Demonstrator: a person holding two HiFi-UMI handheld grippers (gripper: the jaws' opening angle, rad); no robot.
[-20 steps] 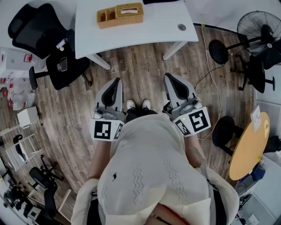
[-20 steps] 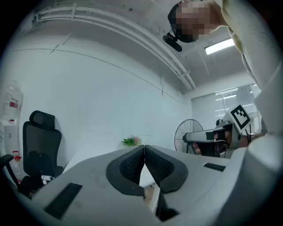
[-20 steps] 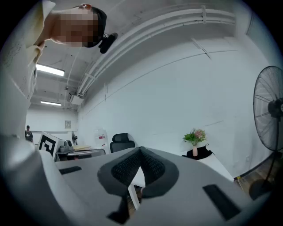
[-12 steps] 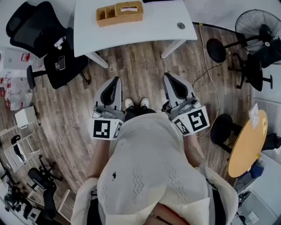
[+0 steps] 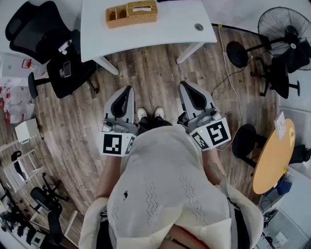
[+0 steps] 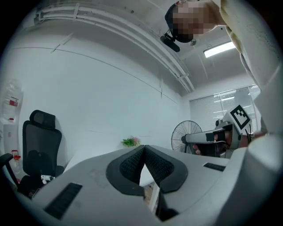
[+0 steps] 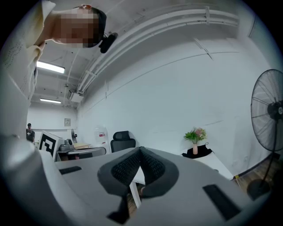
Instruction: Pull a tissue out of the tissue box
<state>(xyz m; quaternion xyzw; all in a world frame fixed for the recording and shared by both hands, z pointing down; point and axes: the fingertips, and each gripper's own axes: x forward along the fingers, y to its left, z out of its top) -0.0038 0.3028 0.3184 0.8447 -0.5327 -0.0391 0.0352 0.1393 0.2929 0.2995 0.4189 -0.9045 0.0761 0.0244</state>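
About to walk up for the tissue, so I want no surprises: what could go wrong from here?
Both the left tongs and right tongs are shut; reaching in like that would likely push the tissue down. The tissue box sits unheld on the table, so a one-handed pull may drag it. A cable lies near your path.

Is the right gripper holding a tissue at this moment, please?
No, the right gripper has its jaws shut on nothing, and the wicker tissue box stands apart on the white desk.
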